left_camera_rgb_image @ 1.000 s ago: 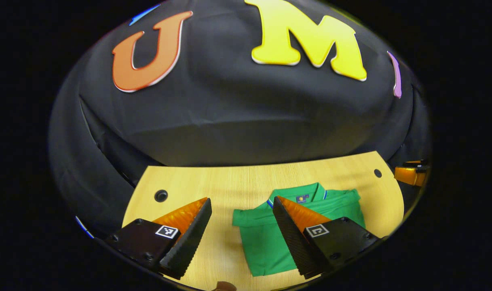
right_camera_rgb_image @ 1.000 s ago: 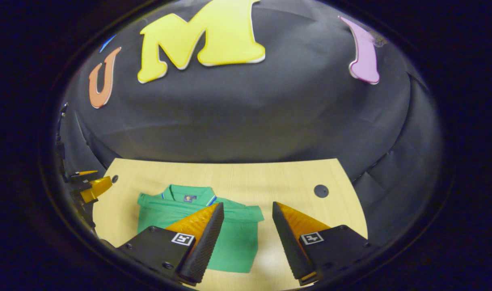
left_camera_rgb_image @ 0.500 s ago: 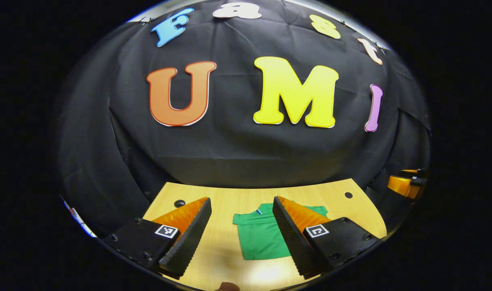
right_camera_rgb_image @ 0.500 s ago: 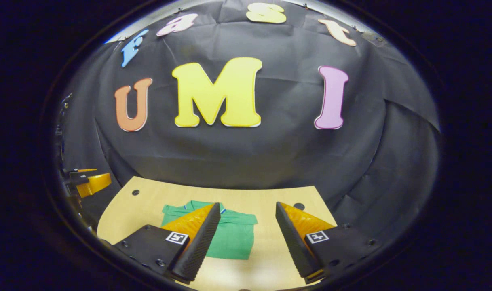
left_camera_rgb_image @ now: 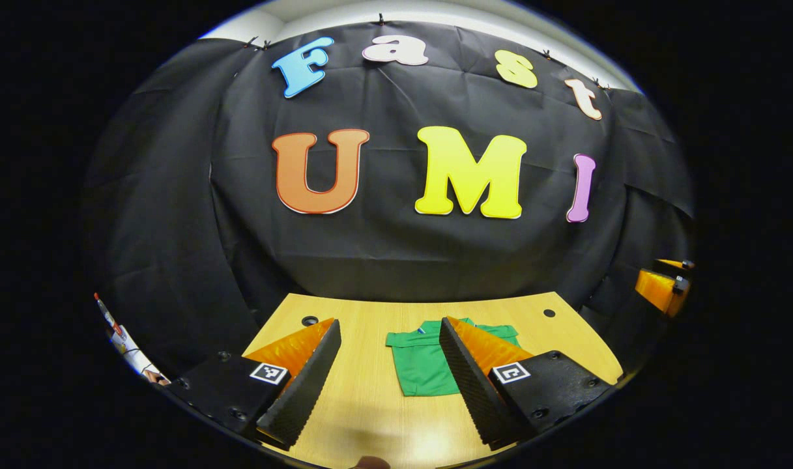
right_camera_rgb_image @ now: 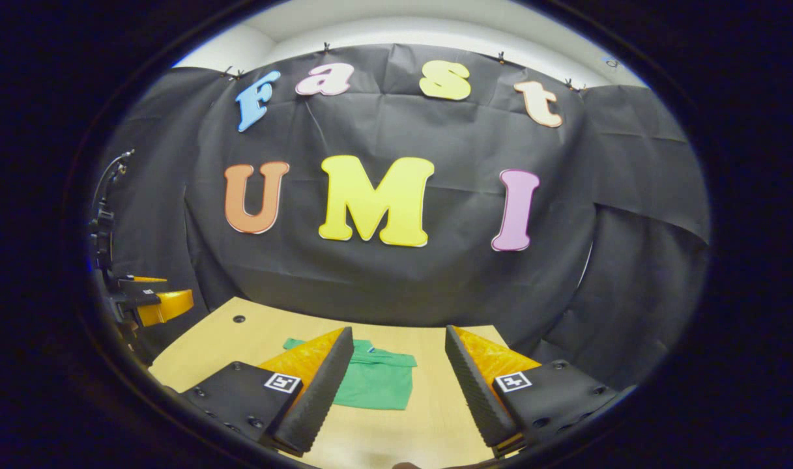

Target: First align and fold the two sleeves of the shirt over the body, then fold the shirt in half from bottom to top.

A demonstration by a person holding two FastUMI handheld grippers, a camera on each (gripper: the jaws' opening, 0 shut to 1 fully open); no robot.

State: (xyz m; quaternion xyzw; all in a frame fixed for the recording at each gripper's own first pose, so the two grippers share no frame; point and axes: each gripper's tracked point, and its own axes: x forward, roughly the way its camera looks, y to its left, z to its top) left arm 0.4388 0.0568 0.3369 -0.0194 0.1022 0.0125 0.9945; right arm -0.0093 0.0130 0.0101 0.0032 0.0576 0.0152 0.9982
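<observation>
Jaws apart above folded green shirt (left_camera_rgb_image: 425,365).

The left tool (left_camera_rgb_image: 389,365) is held level with its fingers spread wide (gripping nothing); the right tool (right_camera_rgb_image: 399,374) is likewise level and agape.

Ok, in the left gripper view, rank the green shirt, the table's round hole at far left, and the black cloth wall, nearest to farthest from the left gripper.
1. Green shirt, folded on the table just ahead, slightly right.
2. Round hole, far left of the table.
3. Black cloth wall, behind the table's far edge.

Left gripper is open.
</observation>
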